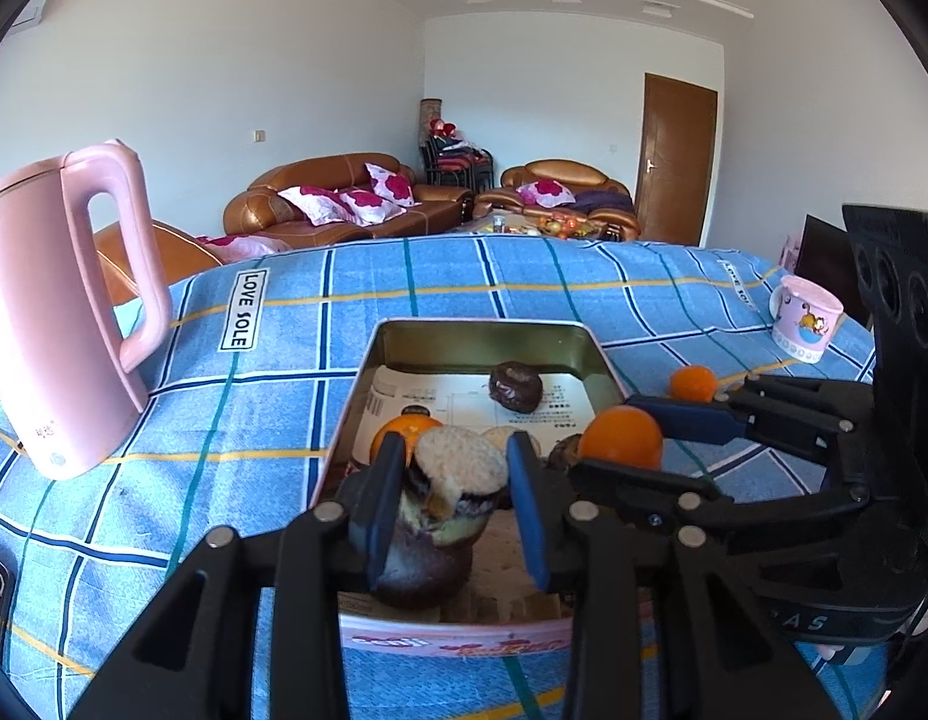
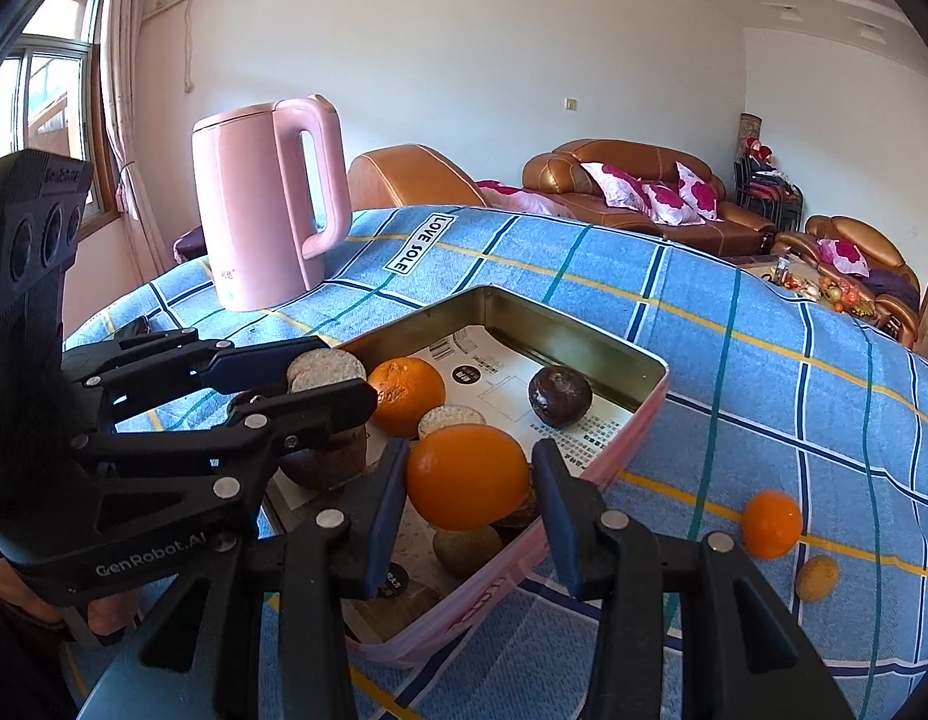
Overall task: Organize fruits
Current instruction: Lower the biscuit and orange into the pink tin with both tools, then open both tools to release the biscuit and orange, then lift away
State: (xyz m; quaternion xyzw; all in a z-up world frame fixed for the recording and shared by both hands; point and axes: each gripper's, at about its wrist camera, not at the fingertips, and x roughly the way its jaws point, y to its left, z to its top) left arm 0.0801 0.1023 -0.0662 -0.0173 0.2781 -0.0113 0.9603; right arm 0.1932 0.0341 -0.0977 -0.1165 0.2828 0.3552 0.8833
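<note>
From the left wrist camera, a shallow metal tin (image 1: pixel 398 354) with a pink printed wall sits on a table covered by a blue plaid cloth (image 1: pixel 284 420). A printed paper sheet lines its floor. Inside lie a dark passion fruit (image 1: pixel 515 386) near the far wall and an orange (image 1: pixel 407 433) on the left. The left gripper (image 1: pixel 455 501) hangs over the tin's near end, its blue-padded fingers spread apart on either side of a cut passion fruit half (image 1: pixel 461 459); whether the pads touch it cannot be told. The right gripper (image 1: pixel 638 438) reaches in from the right, closed around a second orange (image 1: pixel 622 437) above the tin's right rim. A small orange (image 1: pixel 693 383) rests on the cloth outside. A pink kettle (image 1: pixel 62 324) stands left, a mug (image 1: pixel 805 318) far right.

From the right wrist camera, the right gripper (image 2: pixel 467 483) clasps the orange (image 2: pixel 467 477) over the tin (image 2: pixel 644 360). The left gripper (image 2: pixel 320 381) enters from the left. Outside the tin, on the cloth, lie the small orange (image 2: pixel 771 523) and a yellowish fruit (image 2: pixel 817 577).
</note>
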